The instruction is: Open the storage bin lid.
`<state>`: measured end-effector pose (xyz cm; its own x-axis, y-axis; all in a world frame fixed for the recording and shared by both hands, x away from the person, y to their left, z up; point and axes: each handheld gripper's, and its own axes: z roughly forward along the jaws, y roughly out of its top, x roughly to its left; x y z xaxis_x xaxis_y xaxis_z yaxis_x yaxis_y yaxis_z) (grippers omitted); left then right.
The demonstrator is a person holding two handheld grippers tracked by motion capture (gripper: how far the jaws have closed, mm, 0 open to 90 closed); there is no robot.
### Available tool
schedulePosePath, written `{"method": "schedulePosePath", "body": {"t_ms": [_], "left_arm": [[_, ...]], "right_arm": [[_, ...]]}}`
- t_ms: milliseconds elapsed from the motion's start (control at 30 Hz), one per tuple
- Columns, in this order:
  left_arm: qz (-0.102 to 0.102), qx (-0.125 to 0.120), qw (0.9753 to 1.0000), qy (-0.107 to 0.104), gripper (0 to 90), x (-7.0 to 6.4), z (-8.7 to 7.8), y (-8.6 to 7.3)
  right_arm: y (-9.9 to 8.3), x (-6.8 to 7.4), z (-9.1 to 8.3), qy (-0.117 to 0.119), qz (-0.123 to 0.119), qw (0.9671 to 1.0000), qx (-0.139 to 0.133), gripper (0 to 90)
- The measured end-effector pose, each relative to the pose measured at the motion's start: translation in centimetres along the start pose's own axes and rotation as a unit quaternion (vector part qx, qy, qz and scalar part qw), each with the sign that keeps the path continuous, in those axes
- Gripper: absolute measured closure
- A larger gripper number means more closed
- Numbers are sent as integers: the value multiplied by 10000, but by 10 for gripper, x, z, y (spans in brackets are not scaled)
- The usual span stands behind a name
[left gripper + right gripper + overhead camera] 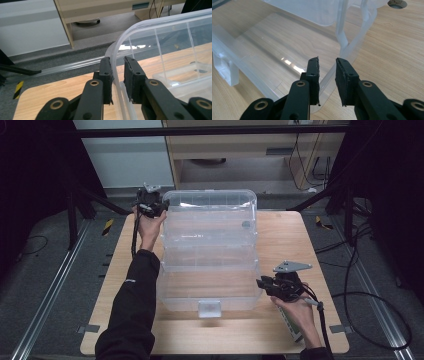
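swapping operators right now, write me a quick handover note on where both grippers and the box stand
Left gripper: jaws straddle the rim of the raised lid at its far left corner, a gap showing, not clamped.
Right gripper: jaws open around the near right rim of the clear storage box.
Box sits mid-table, lid open and tilted up, latch at the near edge.
Done: both grippers placed on the box.
Left: probably grip and move the lid; direction unclear.
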<state>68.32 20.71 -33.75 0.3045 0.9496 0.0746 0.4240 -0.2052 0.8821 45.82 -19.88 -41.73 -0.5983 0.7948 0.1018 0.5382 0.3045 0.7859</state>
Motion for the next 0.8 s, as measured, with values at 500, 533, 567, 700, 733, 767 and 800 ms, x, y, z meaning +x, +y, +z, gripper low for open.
{"method": "schedulePosePath", "body": {"t_ms": [500, 533, 567, 700, 733, 767, 800], "left_arm": [[-261, -193, 9994, -70, 632, 32, -53, -11], [-238, -181, 9995, -81, 630, 34, -60, -14], [-228, -162, 9995, -116, 622, 35, -66, -17], [-189, -230, 9994, -190, 604, 36, -86, -28], [-147, -263, 9993, -223, 602, 36, -98, -36], [-151, -234, 9992, -276, 598, 37, -104, -39], [-169, -234, 9991, -314, 594, 37, -109, -44]], "right_arm": [[0, 1, 1, -19, 7, 10000, -6, 731], [0, 1, 1, -20, 11, 10000, -11, 731], [0, 1, 1, -17, 14, 10000, -10, 731], [0, 1, 1, -16, 20, 10000, -13, 730], [0, 1, 1, -13, 27, 10000, -14, 730], [0, 1, 1, -15, 36, 10000, -9, 730], [0, 1, 1, -17, 41, 10000, -3, 730]]}}
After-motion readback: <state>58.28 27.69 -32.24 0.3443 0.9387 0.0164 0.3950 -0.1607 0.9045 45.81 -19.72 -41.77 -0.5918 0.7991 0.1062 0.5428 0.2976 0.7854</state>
